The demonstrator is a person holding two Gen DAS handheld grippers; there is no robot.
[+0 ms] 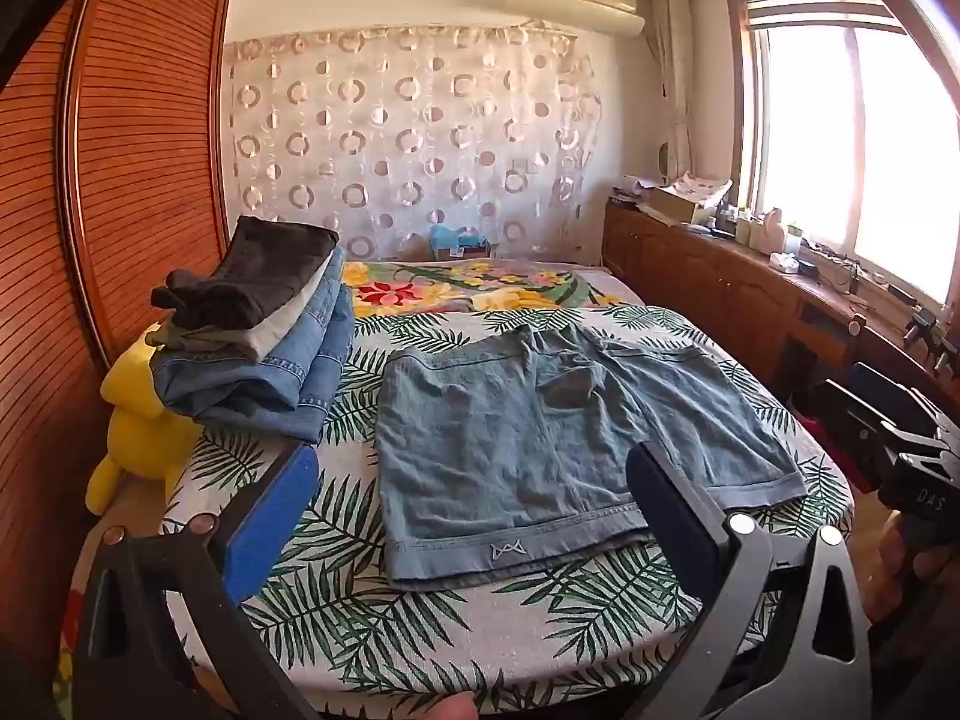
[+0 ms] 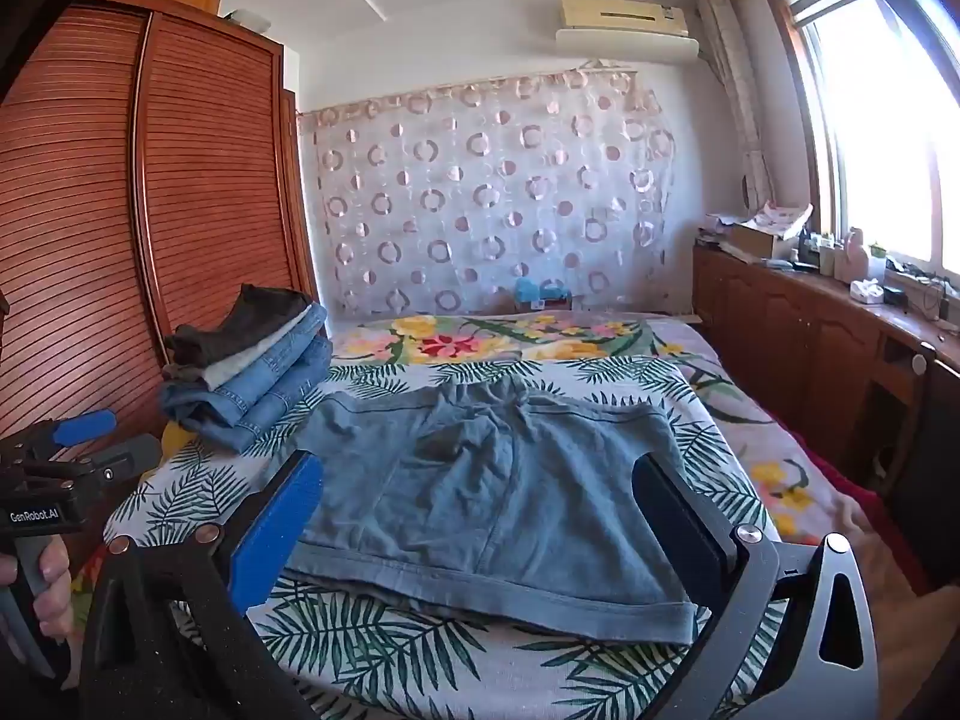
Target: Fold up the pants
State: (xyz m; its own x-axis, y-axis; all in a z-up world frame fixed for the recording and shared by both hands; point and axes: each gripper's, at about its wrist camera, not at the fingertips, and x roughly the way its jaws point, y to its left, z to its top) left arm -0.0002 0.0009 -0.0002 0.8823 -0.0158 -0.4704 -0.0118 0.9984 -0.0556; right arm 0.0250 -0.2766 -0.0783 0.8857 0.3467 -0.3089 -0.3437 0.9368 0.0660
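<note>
Light blue denim shorts (image 1: 480, 420) (image 2: 510, 480) lie spread flat on the leaf-print bed sheet (image 1: 420, 630), with the leg hems toward me and the waistband at the far side. My left gripper (image 1: 474, 450) hovers open over the near hem, its blue pad to the left of the shorts and its dark pad over the right leg. It holds nothing. My right gripper (image 2: 480, 462) also stands wide open above the near hem with nothing between its fingers. Each gripper shows at the edge of the other's view, in a person's hand.
A stack of folded jeans and dark trousers (image 1: 264, 330) (image 2: 252, 372) sits at the bed's left side, beside a yellow plush toy (image 1: 138, 438). A slatted wooden wardrobe (image 1: 120, 180) lines the left. A floral blanket (image 1: 468, 288) lies beyond. A cluttered wooden sideboard (image 1: 720, 276) runs under the window on the right.
</note>
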